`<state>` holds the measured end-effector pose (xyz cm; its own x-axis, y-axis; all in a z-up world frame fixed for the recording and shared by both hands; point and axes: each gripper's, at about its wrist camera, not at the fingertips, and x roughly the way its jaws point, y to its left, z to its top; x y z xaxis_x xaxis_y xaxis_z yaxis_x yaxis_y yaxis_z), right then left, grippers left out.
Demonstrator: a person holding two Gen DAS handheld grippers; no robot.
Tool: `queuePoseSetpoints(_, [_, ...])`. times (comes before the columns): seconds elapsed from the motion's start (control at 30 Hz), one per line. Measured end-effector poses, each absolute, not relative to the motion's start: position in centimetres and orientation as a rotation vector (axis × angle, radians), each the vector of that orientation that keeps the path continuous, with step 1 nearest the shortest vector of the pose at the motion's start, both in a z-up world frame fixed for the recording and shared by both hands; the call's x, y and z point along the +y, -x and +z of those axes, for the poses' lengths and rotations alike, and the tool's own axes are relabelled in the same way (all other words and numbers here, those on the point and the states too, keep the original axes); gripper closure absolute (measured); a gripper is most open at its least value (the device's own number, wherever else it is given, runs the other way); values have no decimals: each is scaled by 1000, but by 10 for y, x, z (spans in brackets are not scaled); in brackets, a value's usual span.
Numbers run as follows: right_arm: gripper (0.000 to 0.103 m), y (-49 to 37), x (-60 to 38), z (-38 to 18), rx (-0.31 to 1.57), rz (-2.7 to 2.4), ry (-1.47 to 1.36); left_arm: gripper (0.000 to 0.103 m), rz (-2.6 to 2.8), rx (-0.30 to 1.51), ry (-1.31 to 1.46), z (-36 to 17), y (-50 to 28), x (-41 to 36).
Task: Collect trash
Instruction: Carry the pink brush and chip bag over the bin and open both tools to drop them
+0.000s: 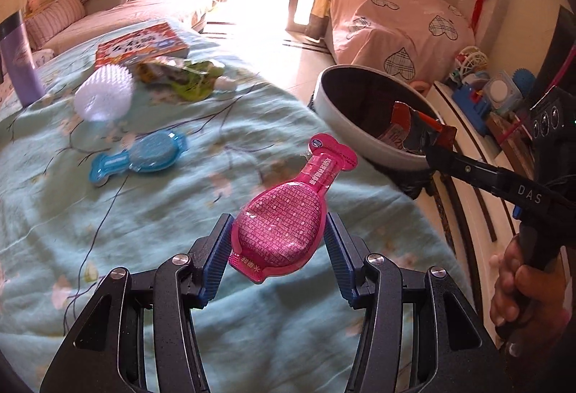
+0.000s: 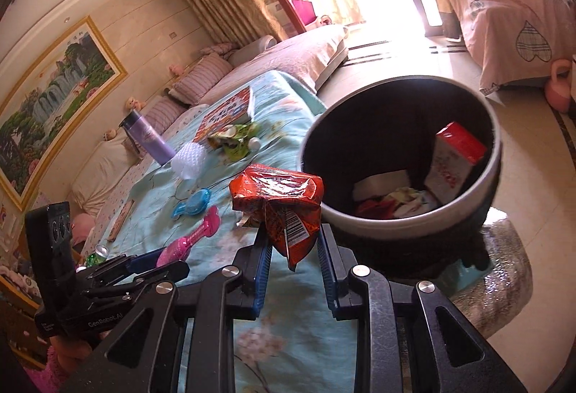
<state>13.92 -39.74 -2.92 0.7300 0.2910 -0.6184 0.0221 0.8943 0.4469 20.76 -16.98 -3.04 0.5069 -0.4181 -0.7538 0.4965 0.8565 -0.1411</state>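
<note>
My left gripper [image 1: 278, 241] is shut on a pink spoon-shaped plastic pack [image 1: 284, 223], held above the teal floral cloth [image 1: 162, 231]. In the right wrist view that gripper [image 2: 158, 258] and the pink pack [image 2: 190, 241] show at the lower left. My right gripper [image 2: 293, 245] is shut on a crumpled orange-red wrapper [image 2: 277, 195], just left of the round trash bin [image 2: 396, 225]. The left wrist view shows the right gripper [image 1: 437, 148] holding the wrapper [image 1: 405, 128] at the bin's near rim [image 1: 334, 112]. The bin holds a red and white box [image 2: 453, 159] and other scraps.
On the cloth lie a blue plastic pack [image 1: 140, 155], a white bristly ball [image 1: 104, 94], a green wrapper [image 1: 183, 76], a book [image 1: 144, 43] and a purple bottle [image 1: 19, 61]. A hand [image 1: 522, 292] grips the right tool. A toy shelf [image 1: 482, 97] stands right of the bin.
</note>
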Motion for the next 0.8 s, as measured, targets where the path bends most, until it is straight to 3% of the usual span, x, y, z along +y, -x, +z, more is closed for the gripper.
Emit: queuePoseSetpoints(0.8, [77, -152, -472, -20, 712, 22, -473, 52, -634, 847, -205, -10, -251, -273])
